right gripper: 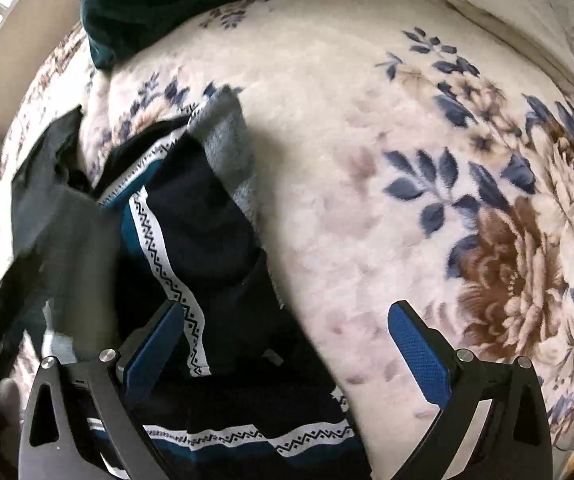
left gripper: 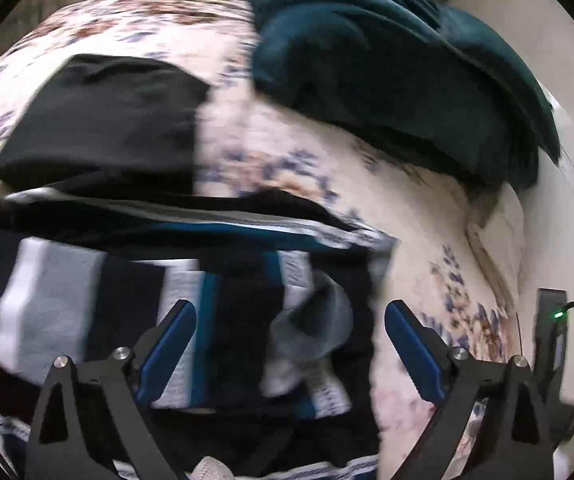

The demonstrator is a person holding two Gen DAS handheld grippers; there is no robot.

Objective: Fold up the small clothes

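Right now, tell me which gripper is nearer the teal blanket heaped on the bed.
Probably left. The left gripper, open, hovers over the striped garment with the teal blanket large ahead-right. The right gripper, open, sees it only at the far top edge.

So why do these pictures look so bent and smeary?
Left wrist view: fisheye lens bows the floral blanket; motion blur smears the striped garment. Right wrist view: flowers fairly sharp, while the left gripper is blurred; daylight enters top left.
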